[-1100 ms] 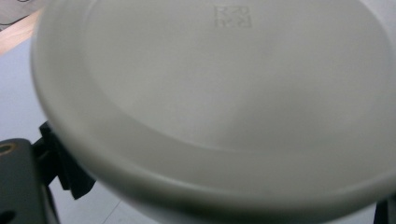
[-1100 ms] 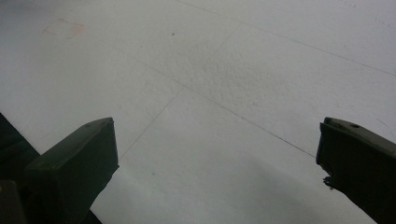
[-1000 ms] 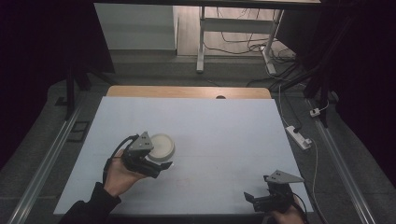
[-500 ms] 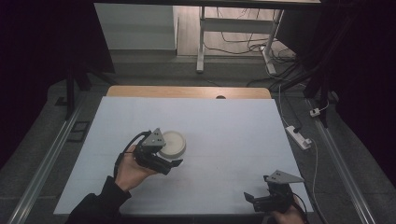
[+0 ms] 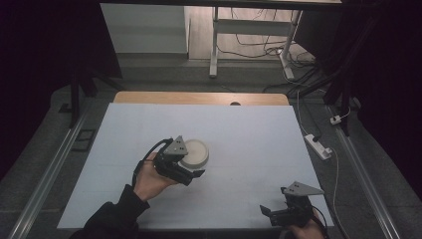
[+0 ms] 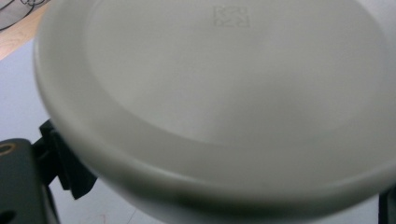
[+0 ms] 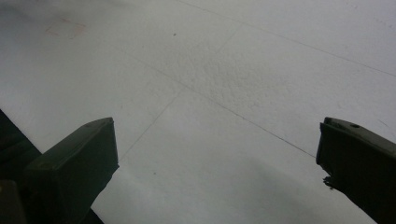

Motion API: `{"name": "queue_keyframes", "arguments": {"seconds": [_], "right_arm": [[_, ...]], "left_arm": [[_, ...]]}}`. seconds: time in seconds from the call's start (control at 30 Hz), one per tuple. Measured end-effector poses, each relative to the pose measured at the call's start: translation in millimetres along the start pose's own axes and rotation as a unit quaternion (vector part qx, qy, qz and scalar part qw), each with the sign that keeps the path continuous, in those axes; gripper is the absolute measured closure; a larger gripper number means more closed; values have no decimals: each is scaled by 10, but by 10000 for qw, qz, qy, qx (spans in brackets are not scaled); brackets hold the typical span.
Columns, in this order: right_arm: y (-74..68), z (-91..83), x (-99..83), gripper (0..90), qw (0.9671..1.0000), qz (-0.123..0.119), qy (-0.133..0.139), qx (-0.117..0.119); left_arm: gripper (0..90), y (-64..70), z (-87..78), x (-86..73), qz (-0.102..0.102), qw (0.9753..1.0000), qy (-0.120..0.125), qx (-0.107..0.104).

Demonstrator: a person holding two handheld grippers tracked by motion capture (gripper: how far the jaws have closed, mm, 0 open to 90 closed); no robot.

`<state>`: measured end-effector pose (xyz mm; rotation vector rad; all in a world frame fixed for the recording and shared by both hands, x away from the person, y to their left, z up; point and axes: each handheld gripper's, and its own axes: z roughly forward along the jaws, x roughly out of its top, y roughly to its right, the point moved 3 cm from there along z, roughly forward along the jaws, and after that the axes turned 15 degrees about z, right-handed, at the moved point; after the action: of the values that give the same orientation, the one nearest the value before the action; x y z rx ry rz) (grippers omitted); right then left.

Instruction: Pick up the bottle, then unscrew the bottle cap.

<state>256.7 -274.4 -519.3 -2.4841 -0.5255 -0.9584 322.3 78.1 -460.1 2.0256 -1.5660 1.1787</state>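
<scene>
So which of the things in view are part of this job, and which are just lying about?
In the job:
white bowl
left hand-held gripper, closed on the bowl's rim

Lying about:
right hand-held gripper, open and idle
power strip on the floor

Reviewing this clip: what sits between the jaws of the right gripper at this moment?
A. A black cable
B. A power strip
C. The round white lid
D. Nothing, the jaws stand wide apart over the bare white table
D: in the right gripper view the right gripper has its jaws wide apart with just the white table surface between them; the round white lid is over at the left gripper.
</scene>
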Motion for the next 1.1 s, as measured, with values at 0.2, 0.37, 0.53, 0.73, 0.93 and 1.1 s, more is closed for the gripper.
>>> {"name": "queue_keyframes", "arguments": {"seconds": [0.2,0.37,0.53,0.73,0.93,1.1], "right_arm": [[-1,3,0,0,10000,-7,-12,-11],[-2,2,-1,0,10000,-18,-10,-10],[-14,-6,0,0,10000,-64,33,21],[-19,-21,9,0,9999,-22,94,59],[-65,-57,60,0,9995,-25,267,165],[-131,-72,110,0,9989,-88,344,297]], "left_arm": [[70,6,35,27,32,10000,10,-47],[70,8,53,28,48,10000,-13,-68],[70,10,57,25,62,9999,-31,-99],[70,20,70,10,37,9999,-6,-99],[70,28,81,-11,58,9999,-36,-128],[70,30,77,-11,66,9999,8,-157]]}}
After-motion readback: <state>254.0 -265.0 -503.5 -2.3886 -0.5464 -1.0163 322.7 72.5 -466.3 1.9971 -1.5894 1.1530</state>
